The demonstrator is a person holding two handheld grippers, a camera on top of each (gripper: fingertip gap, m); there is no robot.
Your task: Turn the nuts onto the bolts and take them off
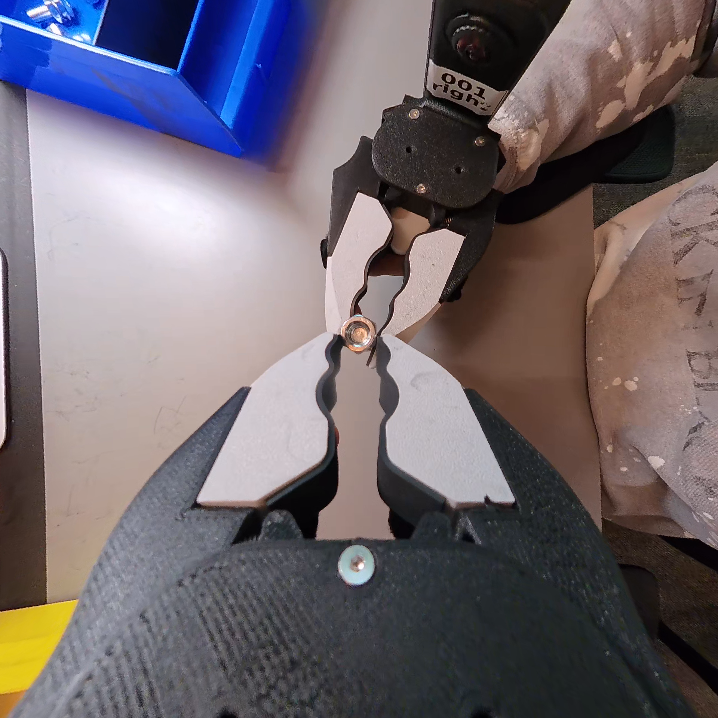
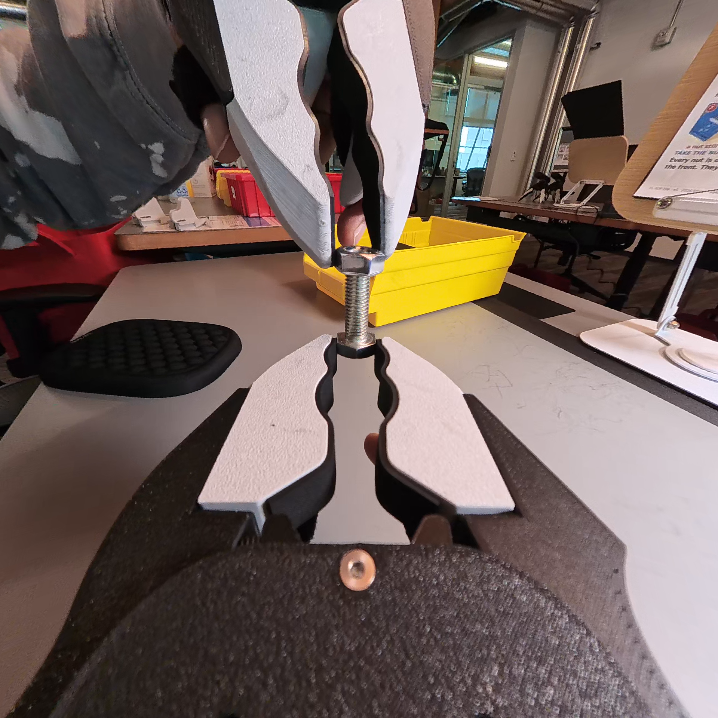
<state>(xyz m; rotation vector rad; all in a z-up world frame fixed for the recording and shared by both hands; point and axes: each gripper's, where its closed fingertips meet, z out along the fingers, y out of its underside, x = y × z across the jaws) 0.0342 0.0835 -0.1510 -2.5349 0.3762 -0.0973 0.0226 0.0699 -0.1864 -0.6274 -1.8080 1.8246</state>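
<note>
The yellow bin (image 2: 423,272) stands on the grey table (image 2: 524,427). Left of the bin and nearer lies a black dimpled pad (image 2: 143,355). Right of it stands a white stand (image 2: 656,345) bearing a wooden board (image 2: 668,128) with a sheet.

Open-plan workshop or lab, office-like. I'm at a pale grey worktable (image 2: 582,447), scuffed, with a yellow parts bin (image 2: 447,272) at its far edge and a blue divided bin (image 1: 163,74) nearby. Behind: more long tables (image 2: 582,217), red bins (image 2: 248,194), glass partition walls (image 2: 478,116), exposed ceiling ducting. An instruction sheet on a wooden stand (image 2: 668,128) sits to my right.
</note>
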